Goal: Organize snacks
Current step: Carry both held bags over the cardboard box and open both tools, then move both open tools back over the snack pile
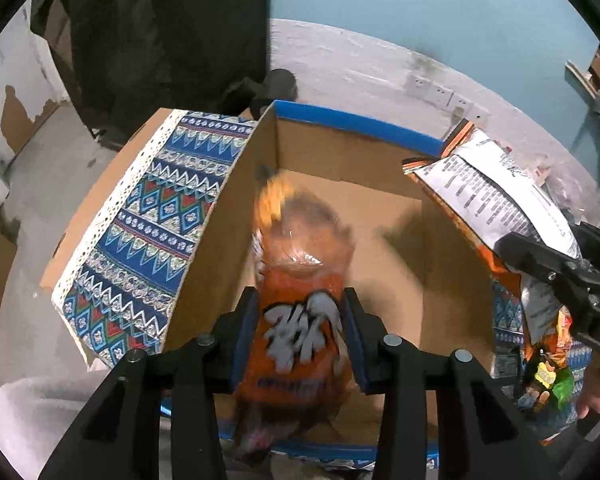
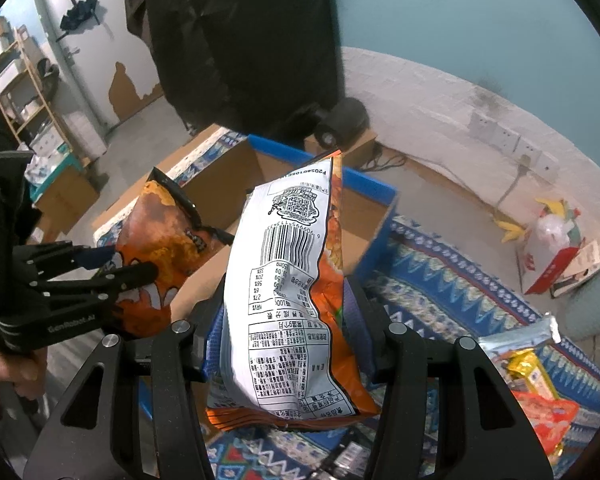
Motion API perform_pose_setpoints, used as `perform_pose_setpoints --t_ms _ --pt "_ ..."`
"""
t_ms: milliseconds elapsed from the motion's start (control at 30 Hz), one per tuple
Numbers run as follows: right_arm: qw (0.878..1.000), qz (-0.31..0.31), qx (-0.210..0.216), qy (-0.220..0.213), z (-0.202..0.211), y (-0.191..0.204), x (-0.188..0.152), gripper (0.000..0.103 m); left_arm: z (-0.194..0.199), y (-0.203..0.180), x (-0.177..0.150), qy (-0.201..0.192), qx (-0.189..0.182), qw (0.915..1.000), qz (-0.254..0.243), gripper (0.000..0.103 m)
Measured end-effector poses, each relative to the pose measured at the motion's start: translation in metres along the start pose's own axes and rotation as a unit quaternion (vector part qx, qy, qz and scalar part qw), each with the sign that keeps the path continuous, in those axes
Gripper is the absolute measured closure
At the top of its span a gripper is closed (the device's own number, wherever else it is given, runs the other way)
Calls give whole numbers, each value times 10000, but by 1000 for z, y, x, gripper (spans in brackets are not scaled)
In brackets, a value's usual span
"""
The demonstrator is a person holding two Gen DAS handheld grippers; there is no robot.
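Under patterned cloth (image 2: 440, 280), grey floor (image 2: 148, 128).

I see a table under a blue patterned cloth (image 2: 452, 280). An open cardboard box (image 1: 380, 152) with a blue rim sits on it toward the far edge. Loose snack packets (image 2: 528, 368) lie on the cloth at the right side, near me.

Orange chip bag (image 1: 300, 300): glossy plastic film, crinkled. Second chip bag (image 2: 288, 300): same shiny film, white printed back panel. Cardboard box (image 1: 380, 216): matt brown corrugated board, blue rim. Patterned cloth (image 2: 440, 280): woven, matt. Gripper fingers (image 1: 404, 380): matt black plastic, metal pins.
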State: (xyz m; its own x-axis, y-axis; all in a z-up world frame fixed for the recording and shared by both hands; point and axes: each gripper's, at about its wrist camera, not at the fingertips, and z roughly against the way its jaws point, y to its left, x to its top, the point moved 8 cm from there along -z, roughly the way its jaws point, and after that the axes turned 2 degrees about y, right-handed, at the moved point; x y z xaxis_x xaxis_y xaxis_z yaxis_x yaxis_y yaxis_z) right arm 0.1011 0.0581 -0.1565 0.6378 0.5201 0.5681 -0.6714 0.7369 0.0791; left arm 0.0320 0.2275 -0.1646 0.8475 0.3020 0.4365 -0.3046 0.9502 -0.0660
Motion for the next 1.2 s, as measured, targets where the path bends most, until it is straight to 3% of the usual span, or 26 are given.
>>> perform_pose_setpoints --t_ms 133,533,933,1200 --pt "9999 10 46 95 -12 9 2 51 4 0 1 -73 86 9999 -70 40" --pt "9998 -21 106 178 -29 21 6 50 9 8 3 -117 126 9999 3 40" --pt "9998 -121 -137 53 0 7 -2 24 16 -20 2 -163 -194 9995 -183 34" --pt "9992 -209 -329 107 26 -20 -24 21 23 -60 -4 -168 -409 9978 -500 28"
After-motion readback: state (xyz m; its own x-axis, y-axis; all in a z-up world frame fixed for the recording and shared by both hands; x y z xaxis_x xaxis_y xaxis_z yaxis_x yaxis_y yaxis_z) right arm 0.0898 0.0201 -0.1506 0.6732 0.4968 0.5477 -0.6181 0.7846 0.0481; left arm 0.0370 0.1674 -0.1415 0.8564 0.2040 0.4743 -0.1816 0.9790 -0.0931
